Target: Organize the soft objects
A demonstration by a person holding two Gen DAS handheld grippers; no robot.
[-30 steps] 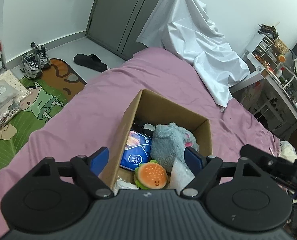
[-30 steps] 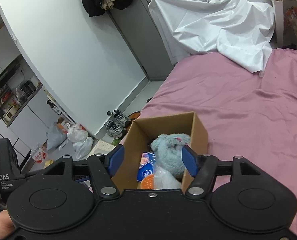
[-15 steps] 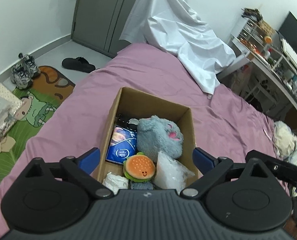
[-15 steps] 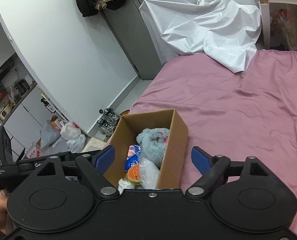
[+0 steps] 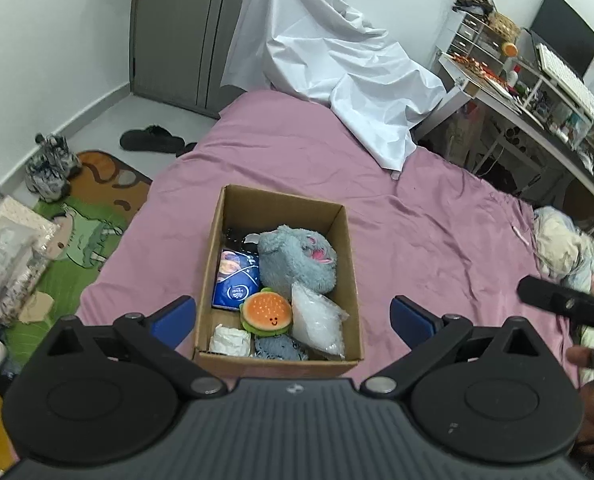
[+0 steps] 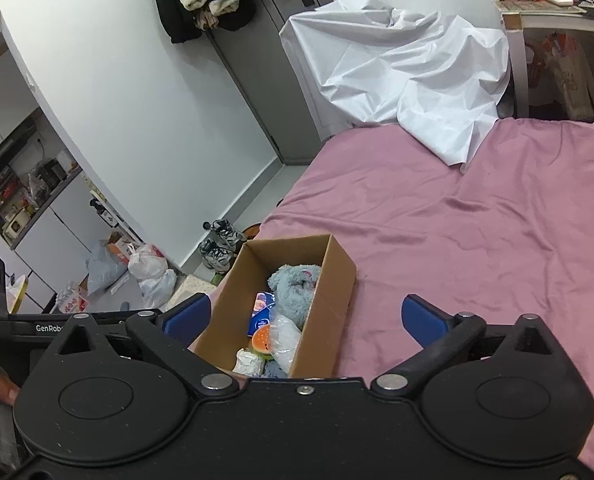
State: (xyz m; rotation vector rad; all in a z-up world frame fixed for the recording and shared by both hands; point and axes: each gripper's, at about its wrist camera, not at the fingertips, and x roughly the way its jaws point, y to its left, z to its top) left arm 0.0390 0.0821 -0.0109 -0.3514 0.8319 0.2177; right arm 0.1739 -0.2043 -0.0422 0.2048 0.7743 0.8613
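Note:
A cardboard box (image 5: pixel 349 248) stands on the pink bed. It holds a grey plush toy (image 5: pixel 297 258), a burger plush (image 5: pixel 266 312), a blue packet (image 5: pixel 236 280), a clear plastic bag (image 5: pixel 317 322), a white wad (image 5: pixel 230 340) and a blue-grey knit item (image 5: pixel 281 349). My left gripper (image 5: pixel 293 318) is open and empty, above the box's near end. My right gripper (image 6: pixel 305 318) is open and empty, with the box (image 6: pixel 329 312) below between its fingers; the plush (image 6: pixel 295 288) shows inside.
A white sheet (image 5: pixel 337 64) drapes over something at the bed's far end. Shoes (image 5: pixel 49 164) and a green mat (image 5: pixel 81 236) lie on the floor left. A cluttered desk (image 5: pixel 537 92) stands right. Crumpled bedding (image 5: pixel 569 248) lies at the bed's right edge.
Both grippers have opened wider and pulled back and up from the box. The box now looks smaller and its whole contents show.

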